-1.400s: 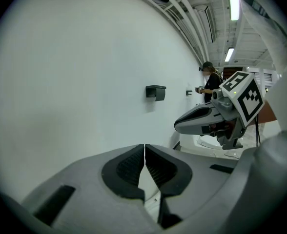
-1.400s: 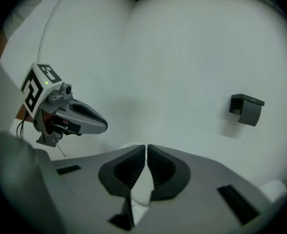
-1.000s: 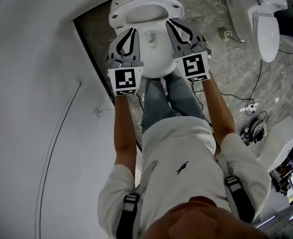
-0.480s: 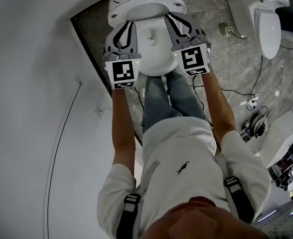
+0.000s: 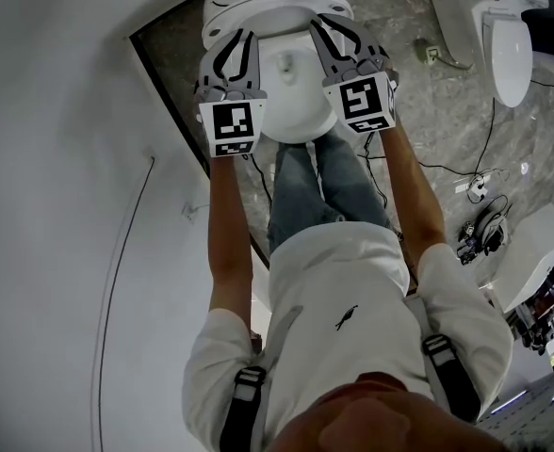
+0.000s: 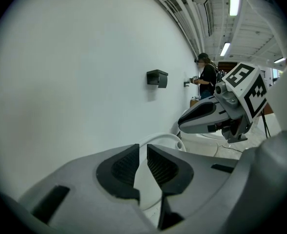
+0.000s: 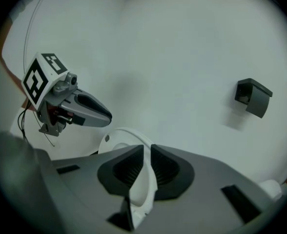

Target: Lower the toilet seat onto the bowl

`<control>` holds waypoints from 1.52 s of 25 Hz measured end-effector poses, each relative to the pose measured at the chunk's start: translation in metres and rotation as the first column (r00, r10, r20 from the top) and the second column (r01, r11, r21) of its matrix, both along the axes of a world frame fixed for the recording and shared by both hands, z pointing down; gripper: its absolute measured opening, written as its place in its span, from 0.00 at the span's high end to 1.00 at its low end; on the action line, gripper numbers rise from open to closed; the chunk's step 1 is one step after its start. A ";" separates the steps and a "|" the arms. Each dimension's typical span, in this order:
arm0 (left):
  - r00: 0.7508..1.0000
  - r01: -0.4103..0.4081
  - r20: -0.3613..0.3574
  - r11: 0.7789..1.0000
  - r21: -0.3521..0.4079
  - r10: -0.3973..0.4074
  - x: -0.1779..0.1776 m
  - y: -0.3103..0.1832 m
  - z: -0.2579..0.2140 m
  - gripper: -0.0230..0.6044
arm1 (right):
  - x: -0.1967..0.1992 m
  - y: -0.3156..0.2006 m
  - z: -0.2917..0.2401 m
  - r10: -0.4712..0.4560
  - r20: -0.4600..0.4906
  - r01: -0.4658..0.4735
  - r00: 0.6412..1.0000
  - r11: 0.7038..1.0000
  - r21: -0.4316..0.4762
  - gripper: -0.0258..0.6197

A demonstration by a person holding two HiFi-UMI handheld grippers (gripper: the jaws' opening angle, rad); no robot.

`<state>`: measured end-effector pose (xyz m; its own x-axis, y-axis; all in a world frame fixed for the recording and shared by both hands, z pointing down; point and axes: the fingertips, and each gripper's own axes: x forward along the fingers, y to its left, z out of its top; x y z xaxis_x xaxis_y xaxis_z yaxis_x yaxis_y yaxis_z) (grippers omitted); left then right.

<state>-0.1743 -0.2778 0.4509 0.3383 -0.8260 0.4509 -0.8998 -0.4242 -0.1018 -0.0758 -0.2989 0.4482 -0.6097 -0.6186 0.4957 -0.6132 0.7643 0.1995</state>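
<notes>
The white toilet seat (image 5: pixel 277 9) stands tilted over the bowl (image 5: pixel 294 111) at the top of the head view. My left gripper (image 5: pixel 242 36) is shut on the seat's left rim and my right gripper (image 5: pixel 317 24) on its right rim. In the left gripper view a thin white rim (image 6: pixel 144 179) runs between the dark pads (image 6: pixel 124 167) of the left gripper (image 6: pixel 142 147). The right gripper view shows the seat's white edge (image 7: pixel 144 182) pinched in the right gripper (image 7: pixel 147 147). Each gripper view also shows the other gripper beside the seat.
A white wall runs along the left, with a black box (image 6: pixel 157 78) mounted on it. A second toilet (image 5: pixel 503 36) stands at the far right, with cables (image 5: pixel 475 191) and a white unit (image 5: pixel 531 252) on the stone floor. The person's legs stand right before the bowl.
Both grippers have shifted together up the picture toward the toilet, sinking a little with the seat rim still pinched in them.
</notes>
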 end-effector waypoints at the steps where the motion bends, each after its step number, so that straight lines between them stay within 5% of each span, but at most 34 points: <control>1: 1.000 -0.006 0.002 1.000 -0.005 0.006 0.001 -0.002 0.002 0.91 | 0.001 -0.002 0.002 0.001 -0.007 -0.001 1.000 1.000 -0.003 0.90; 4: 1.000 -0.014 0.007 1.000 -0.023 0.014 0.005 -0.010 0.009 0.78 | 0.004 -0.010 0.008 0.002 -0.018 -0.002 1.000 1.000 -0.009 0.90; 7: 1.000 -0.015 0.015 0.999 -0.030 0.016 0.005 -0.016 0.013 0.78 | 0.005 -0.016 0.011 -0.002 -0.026 0.002 1.000 1.000 -0.007 0.81; 38: 0.999 -0.005 0.046 0.997 -0.080 0.008 -0.005 -0.045 0.050 0.69 | -0.003 -0.044 0.048 -0.001 -0.095 0.002 0.995 1.000 0.012 0.75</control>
<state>-0.1792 -0.3228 0.5009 0.3206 -0.7847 0.5305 -0.8921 -0.4384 -0.1094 -0.0789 -0.3433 0.4962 -0.5611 -0.6240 0.5439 -0.5900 0.7624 0.2660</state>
